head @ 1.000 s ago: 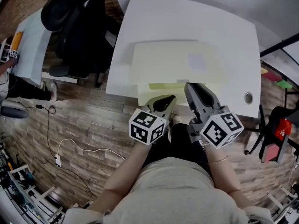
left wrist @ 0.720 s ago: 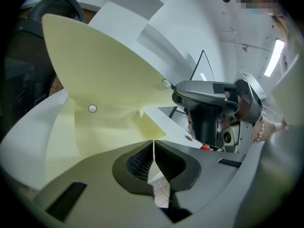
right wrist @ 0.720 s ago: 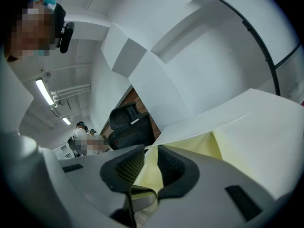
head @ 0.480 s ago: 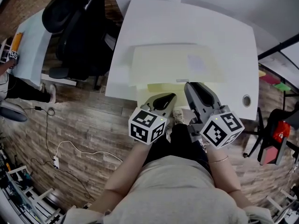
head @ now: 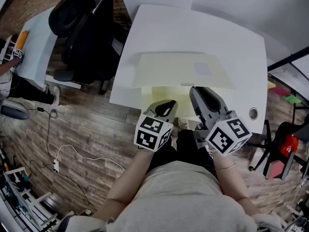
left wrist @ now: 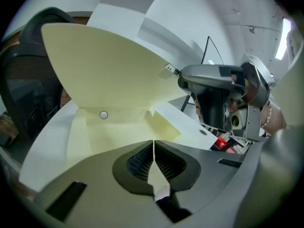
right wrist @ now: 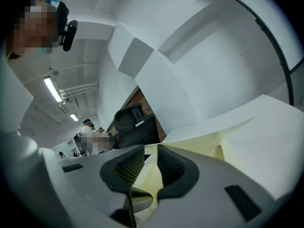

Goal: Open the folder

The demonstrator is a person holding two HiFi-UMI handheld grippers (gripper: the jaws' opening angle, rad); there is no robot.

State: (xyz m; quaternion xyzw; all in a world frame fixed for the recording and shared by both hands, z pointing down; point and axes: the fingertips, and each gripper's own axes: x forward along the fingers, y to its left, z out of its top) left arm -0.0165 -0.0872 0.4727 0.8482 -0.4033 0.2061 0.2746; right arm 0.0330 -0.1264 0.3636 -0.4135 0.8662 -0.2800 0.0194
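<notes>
A pale yellow folder (head: 178, 67) lies near the front edge of the white table (head: 203, 28). Its front cover (left wrist: 109, 65) stands lifted, and the inside shows with a small round snap (left wrist: 103, 115). My right gripper (head: 197, 90) is shut on the cover's free edge; in the left gripper view the right gripper (left wrist: 183, 80) grips that edge from the right. The yellow sheet (right wrist: 190, 145) passes between the jaws of my right gripper (right wrist: 151, 156). My left gripper (head: 166, 104) is shut on the folder's lower leaf at the table's front edge, where the left gripper (left wrist: 153, 144) pinches the thin sheet.
A black office chair (head: 87, 28) stands left of the table, next to another white desk (head: 34, 42). A cable hole (head: 253, 112) sits at the table's right front corner. A red object (head: 289, 139) is on the floor at the right. People stand far off in the right gripper view.
The cover has lifted a little further, so a wider strip of the yellow inside shows. My right gripper has risen slightly with it. The left gripper has barely moved.
</notes>
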